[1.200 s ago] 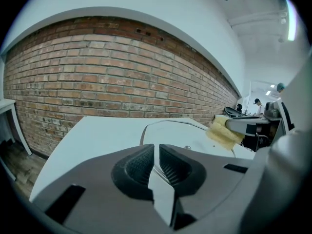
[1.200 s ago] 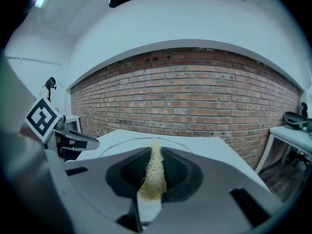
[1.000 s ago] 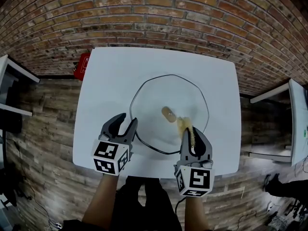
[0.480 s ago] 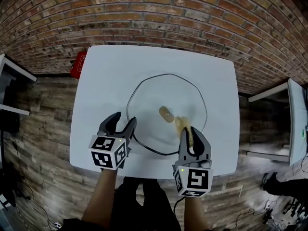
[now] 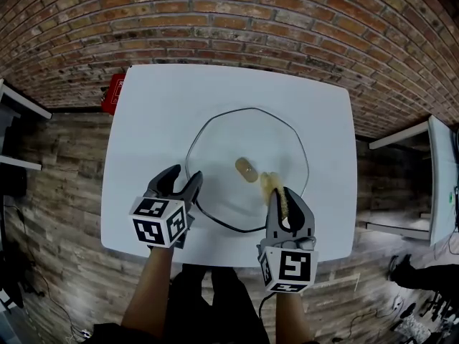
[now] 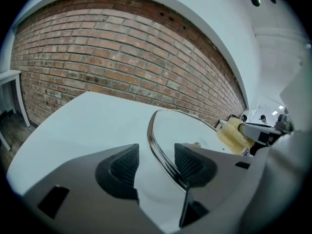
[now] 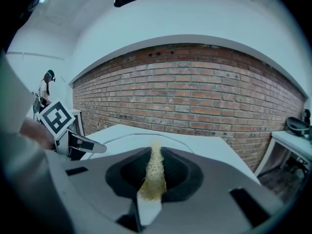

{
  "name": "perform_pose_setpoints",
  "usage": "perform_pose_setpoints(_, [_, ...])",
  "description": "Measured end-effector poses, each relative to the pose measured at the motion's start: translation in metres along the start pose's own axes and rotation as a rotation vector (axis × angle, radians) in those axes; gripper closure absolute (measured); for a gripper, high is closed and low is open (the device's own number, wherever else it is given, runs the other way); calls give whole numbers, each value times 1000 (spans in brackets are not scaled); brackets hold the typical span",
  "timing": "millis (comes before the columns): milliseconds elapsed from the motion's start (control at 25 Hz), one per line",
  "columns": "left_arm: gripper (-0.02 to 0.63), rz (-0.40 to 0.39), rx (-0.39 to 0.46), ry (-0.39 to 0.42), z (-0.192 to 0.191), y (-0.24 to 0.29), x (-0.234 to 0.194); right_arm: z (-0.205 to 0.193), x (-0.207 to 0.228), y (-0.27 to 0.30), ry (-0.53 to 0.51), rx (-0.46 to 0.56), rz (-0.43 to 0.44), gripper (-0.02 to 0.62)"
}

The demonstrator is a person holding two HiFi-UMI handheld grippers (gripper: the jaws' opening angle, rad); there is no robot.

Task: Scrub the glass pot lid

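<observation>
Nearest, two bare arms (image 5: 149, 292) are seen, one behind each of the two tongs. One cube with square markers (image 5: 159, 222) is carried on each of the tongs, so two cubes are counted.

The left tongs (image 5: 185, 175) are held released, with the two jaws set wide apart. The dark rim of the glass pot lid (image 5: 237, 138) is seen running between them, closer to the right-hand jaw, and it is not squeezed by the pads.

The right tongs (image 5: 285, 201) are clenched on one yellow sponge (image 5: 271, 185). The sponge is pinched thin between the two jaws, and its end is pushed out past them, over the near right part of the glass. It cannot be told whether the glass is touched by it.

One lid is counted. It is laid flat near the middle of the white surface (image 5: 158, 113), just past both tongs. One small tan knob (image 5: 247, 169) is seen at its middle, just beside the sponge.

Past the far left corner of the surface, one red thing (image 5: 112, 95) is seen down by the wooden floor (image 5: 57, 163). Two more white tables are partly seen, one at the left edge (image 5: 14, 99) and one at the right edge (image 5: 445, 178). Farthest of all, one brick wall (image 5: 229, 20) is seen.
</observation>
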State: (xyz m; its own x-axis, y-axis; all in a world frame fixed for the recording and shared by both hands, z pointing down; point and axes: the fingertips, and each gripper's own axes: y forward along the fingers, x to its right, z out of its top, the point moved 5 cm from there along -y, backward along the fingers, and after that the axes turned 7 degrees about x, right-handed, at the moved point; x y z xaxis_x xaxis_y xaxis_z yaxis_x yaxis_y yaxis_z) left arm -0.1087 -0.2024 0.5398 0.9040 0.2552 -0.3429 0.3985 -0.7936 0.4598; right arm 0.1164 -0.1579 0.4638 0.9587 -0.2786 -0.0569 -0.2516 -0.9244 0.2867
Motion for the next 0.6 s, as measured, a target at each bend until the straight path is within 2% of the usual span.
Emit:
perform_pose_setpoints(160, [394,-14,8,-15,1,3,-2,0,-2,3,-2,0,1,537])
perform_pose_setpoints(320, [448,-31,16,-23,0,4,2,0,-2,4,-1,-1,4,537])
perform_pose_setpoints(600, [456,-29,9,-29,-3,2,2,10,-10,11,-1,14,30,537])
